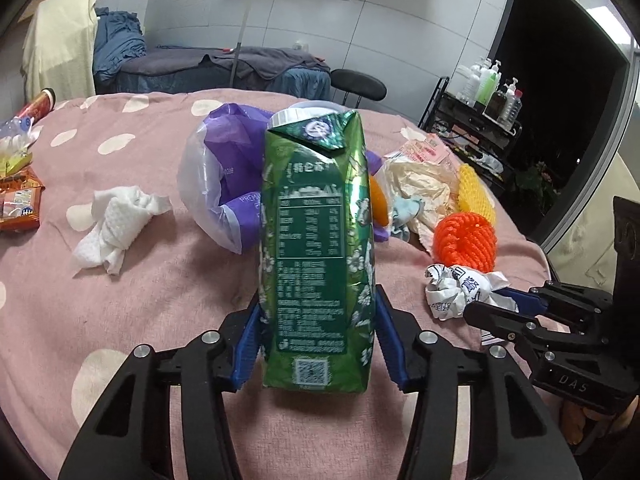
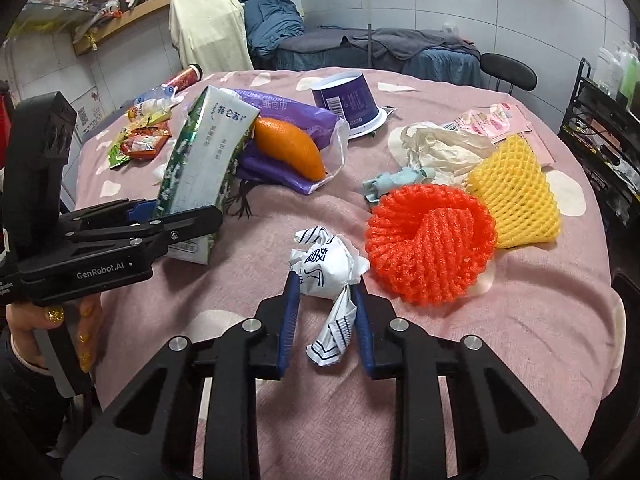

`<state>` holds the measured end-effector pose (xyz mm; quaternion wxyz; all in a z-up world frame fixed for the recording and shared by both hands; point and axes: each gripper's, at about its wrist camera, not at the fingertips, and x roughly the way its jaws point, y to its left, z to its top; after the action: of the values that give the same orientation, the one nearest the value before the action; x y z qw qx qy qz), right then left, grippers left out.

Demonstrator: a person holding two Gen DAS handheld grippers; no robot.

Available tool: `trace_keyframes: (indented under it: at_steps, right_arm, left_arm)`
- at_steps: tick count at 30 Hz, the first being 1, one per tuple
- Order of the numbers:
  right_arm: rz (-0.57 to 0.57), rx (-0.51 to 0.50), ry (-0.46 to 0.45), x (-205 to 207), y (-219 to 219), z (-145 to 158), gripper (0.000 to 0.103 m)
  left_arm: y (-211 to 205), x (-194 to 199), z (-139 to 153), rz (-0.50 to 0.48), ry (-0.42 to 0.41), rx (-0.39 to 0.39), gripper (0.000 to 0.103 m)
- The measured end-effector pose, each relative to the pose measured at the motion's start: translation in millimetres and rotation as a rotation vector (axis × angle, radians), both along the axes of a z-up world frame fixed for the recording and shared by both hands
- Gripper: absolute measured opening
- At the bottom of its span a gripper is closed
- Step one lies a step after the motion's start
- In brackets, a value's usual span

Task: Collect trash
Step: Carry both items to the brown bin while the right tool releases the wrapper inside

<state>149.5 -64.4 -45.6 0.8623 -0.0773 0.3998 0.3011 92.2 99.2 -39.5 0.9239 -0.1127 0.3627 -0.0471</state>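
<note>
Right now my left gripper [image 1: 316, 344] is pinching the green foil-printed drink carton [image 1: 316, 248] at its base, blue pads pressed on both flat sides, the carton lifted off the pink polka-dot tablecloth [image 1: 160, 304]. My right gripper [image 2: 326, 316] straddles the crumpled white printed paper wrapper [image 2: 326, 268], which lies on the cloth; the pads sit close on either side of its tail, but I cannot tell whether they have bitten yet. I'd squeeze low on the bulk, not the loose tail, so it doesn't slip out. The orange foam fruit net [image 2: 430, 244] lies just beside the wrapper on the right, so I'd lift straight up. Bare cloth toward me gives room; the table edge drops away to the right.
</note>
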Motion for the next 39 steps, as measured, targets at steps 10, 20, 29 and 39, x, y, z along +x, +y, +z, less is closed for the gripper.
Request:
trace_keyframes:
  at_steps: [10, 20, 29, 39]
  right_arm:
    - [-0.050, 0.075, -0.016, -14.3, -28.1, 8.0, 0.010]
    - [-0.106, 0.144, -0.059, -31.5, -63.1, 17.7, 0.010]
    - [-0.229, 0.198, -0.128, -43.9, -116.9, 33.8, 0.010]
    - [-0.605, 0.194, -0.185, -40.0, -235.5, 32.6, 0.010]
  left_arm:
    - [-14.7, -16.6, 6.7, 0.003, -0.039, -0.010, 0.050]
    - [-39.2, -31.2, 16.9, -0.030, -0.090, -0.019, 0.050]
    - [-76.4, -25.5, 23.5, -0.125, -0.119, -0.042, 0.050]
    - [-143.2, -6.6, 29.5, -0.310, -0.145, -0.030, 0.050]
